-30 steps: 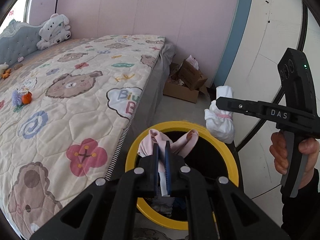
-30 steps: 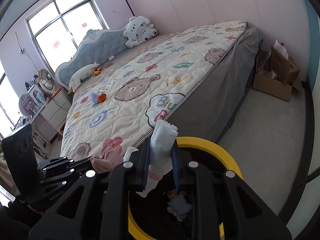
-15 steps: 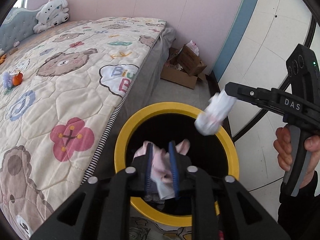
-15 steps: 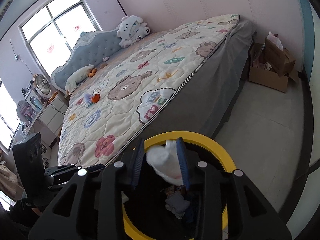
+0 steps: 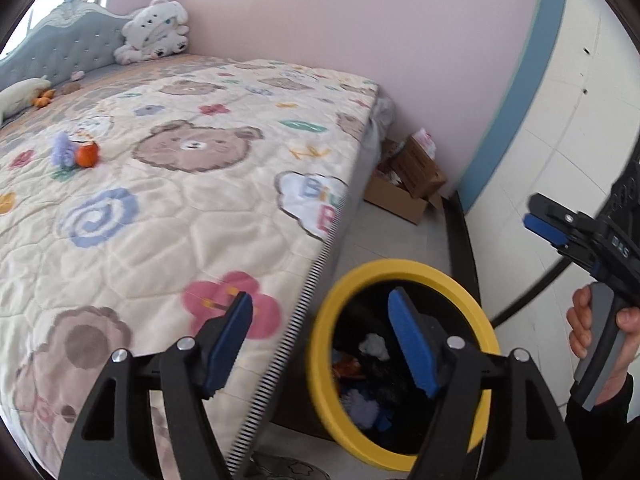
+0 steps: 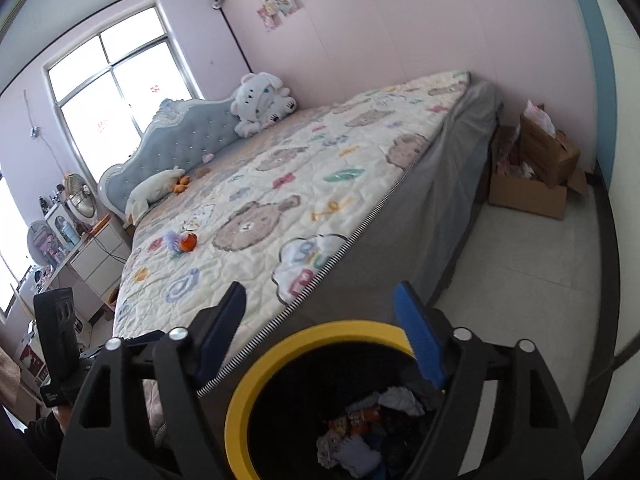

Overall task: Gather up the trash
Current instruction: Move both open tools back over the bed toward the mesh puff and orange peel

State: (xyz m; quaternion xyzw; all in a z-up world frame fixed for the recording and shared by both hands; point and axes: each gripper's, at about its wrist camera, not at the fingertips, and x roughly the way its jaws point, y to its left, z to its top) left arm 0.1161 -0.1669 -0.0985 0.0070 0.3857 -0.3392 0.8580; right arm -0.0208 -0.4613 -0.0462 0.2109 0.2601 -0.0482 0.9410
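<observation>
A black bin with a yellow rim (image 5: 400,270) (image 6: 240,396) stands on the floor against the bed's side. Crumpled trash (image 5: 374,346) (image 6: 362,440) lies inside it. My left gripper (image 5: 320,340) hangs over the bin's left rim and the mattress edge. Its jaws are opening and nothing is between the blue pads (image 5: 412,344). Above the bin's mouth my right gripper (image 6: 320,332) is also opening its jaws, with nothing between them. In the left wrist view the right gripper (image 5: 546,228) shows at the right edge, held by a hand (image 5: 586,330).
The bed with a bear-print quilt (image 5: 180,200) fills the left side. On it lie a small orange and purple toy (image 5: 78,154) and a white plush (image 6: 260,102) by the headboard. Cardboard boxes (image 6: 532,176) stand by the far wall. A white nightstand (image 6: 98,256) is beyond the bed.
Both grippers have gone from shut to wide open. The pink cloth and the white wad have left their jaws. The left gripper has shifted left toward the mattress edge.
</observation>
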